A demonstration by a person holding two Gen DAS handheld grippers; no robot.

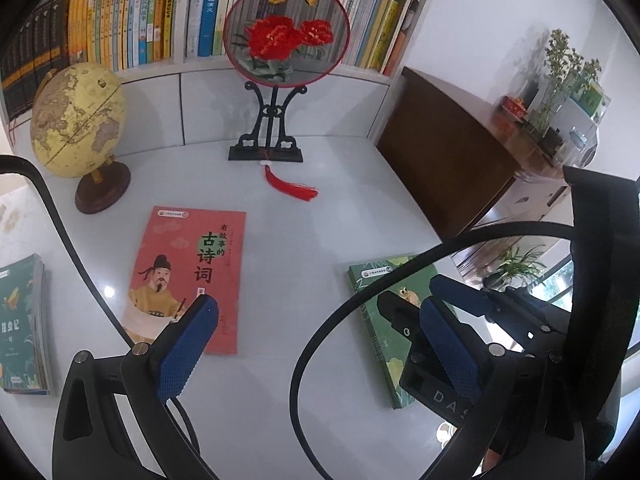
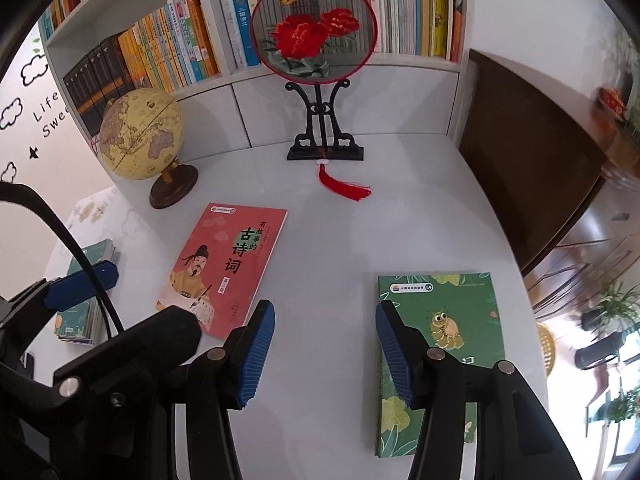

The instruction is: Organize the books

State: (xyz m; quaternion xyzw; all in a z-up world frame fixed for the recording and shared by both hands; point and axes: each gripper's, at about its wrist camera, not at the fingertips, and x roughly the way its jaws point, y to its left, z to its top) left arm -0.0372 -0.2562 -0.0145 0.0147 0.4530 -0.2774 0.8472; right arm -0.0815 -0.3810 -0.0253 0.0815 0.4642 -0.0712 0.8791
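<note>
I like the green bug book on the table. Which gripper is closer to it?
Right. The right gripper hangs open just beside the green book, one finger over its left edge. The left gripper is open farther off, nearer the red book.

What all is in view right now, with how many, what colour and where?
red book: one, red cover, flat mid-table.
green book: one, green, flat on the right, under the right tool's right finger.
book stack: one, green covers, left table edge.
globe: one, yellow on brown base, back left.
fan on stand: one, red flowers, black stand, red tassel, back centre.
shelved books: many, mixed colours, upright behind.
table: one, white.
cabinet: one, dark brown, right.
plants: green, on the cabinet.
left tool: black, blue pads, open, empty.
right tool: black, blue pads, open, empty.
</note>
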